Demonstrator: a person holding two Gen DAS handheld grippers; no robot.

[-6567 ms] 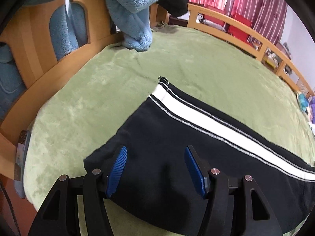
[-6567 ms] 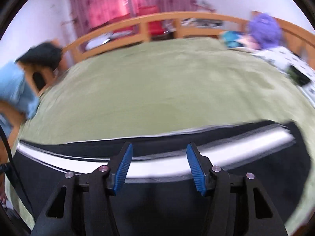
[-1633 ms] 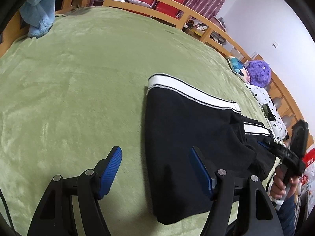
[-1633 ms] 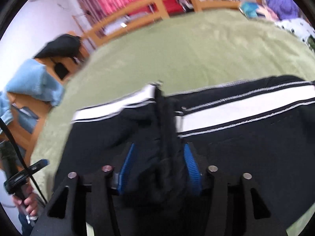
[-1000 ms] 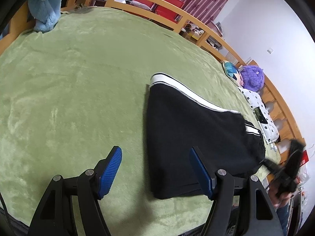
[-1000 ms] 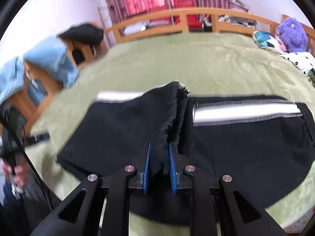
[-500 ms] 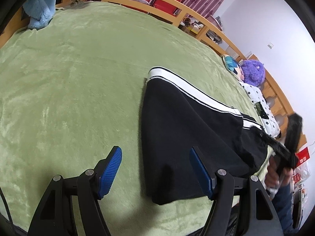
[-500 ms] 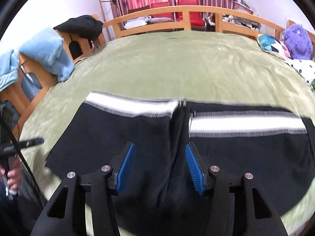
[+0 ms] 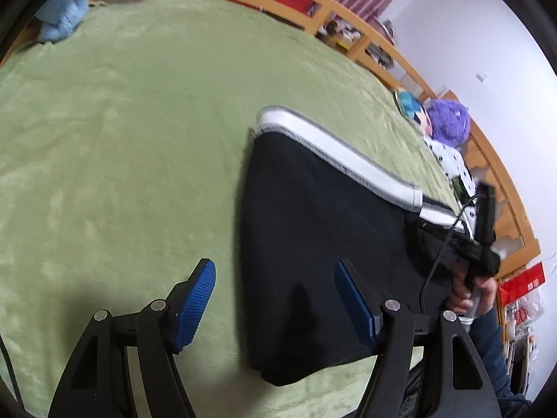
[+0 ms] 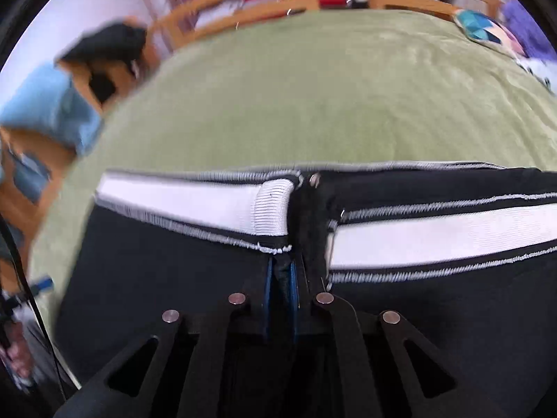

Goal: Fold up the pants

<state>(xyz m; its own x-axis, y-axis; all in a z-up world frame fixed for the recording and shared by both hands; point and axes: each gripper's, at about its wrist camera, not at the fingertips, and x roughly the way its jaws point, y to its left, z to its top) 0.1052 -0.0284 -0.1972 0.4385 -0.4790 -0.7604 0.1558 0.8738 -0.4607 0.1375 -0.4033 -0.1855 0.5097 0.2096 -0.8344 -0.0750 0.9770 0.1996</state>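
Note:
Black pants (image 9: 313,230) with a white side stripe (image 9: 334,149) lie folded on the green bedcover. My left gripper (image 9: 275,289) is open and empty, hovering over the pants' near left edge. In the right wrist view the pants (image 10: 181,278) fill the foreground. My right gripper (image 10: 280,278) is shut on a fold of black pants fabric at the edge of the upper folded layer, just below the white stripe (image 10: 195,202). The right gripper also shows far right in the left wrist view (image 9: 484,237), held by a hand.
The green bedcover (image 9: 122,122) is ringed by a wooden rail (image 9: 313,7). A blue towel (image 10: 48,111) and a black garment (image 10: 104,45) hang at the left. A purple plush toy (image 9: 449,122) and a patterned cushion (image 10: 484,29) sit at the far right.
My right gripper has closed on a fold of the pants after standing open half a second ago. The left gripper stays open and has moved in closer over the pants' edge.

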